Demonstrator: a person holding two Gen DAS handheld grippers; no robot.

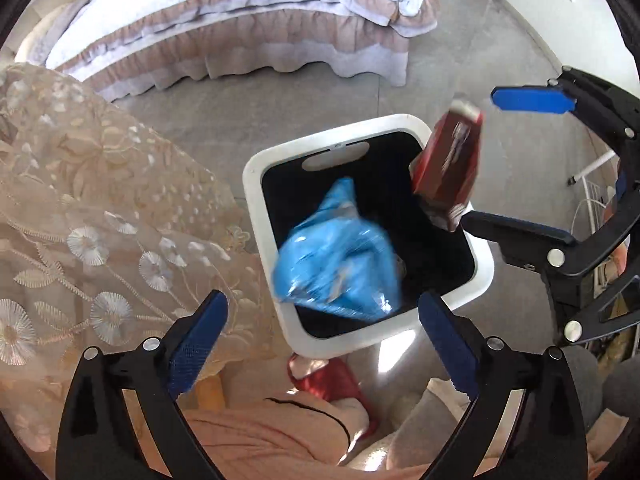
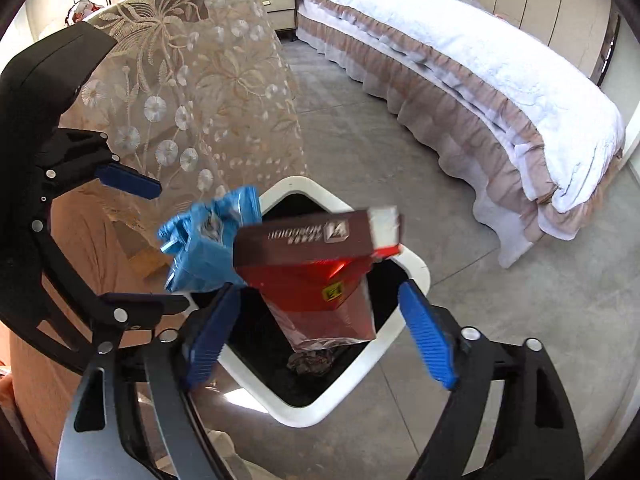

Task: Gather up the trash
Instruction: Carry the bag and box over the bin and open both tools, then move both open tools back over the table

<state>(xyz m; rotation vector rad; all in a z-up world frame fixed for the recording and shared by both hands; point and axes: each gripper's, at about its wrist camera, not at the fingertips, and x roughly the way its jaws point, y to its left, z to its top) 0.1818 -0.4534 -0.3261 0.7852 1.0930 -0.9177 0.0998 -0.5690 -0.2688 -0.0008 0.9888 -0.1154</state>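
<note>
A crumpled blue plastic wrapper point(image 1: 338, 254), glossy and creased, shows blurred directly over the open mouth of the white square waste bin with rounded corners and a black liner point(image 1: 256, 184); nothing grips it. Beside it, at the bin's far right corner in the left wrist view, a red and dark-brown foil snack pouch point(image 1: 448, 166) with a white band at one end and printed lettering hangs tilted above the rim, also free of any fingers. In the right wrist view the pouch point(image 2: 316, 264) is seen from its gusseted base side, the wrapper point(image 2: 208, 248) just left of it, both over the bin point(image 2: 416, 276), which has crumpled dark foil at its bottom.

The left gripper point(image 1: 322, 350) sits above the near edge of the bin, its ribbed blue pads on black arms spread wide with nothing between them. The right gripper point(image 2: 320, 334) is likewise spread apart and empty over the bin; from the left camera it point(image 1: 516, 160) reaches in from the bin's right side.

Left of the bin stands furniture draped in a beige lace cloth embroidered with flowers point(image 1: 100, 208). Beyond the bin, across grey matte floor tiles point(image 2: 400, 160), is a bed with a white quilted cover and ruffled tan-and-lilac skirt point(image 2: 480, 80).
</note>
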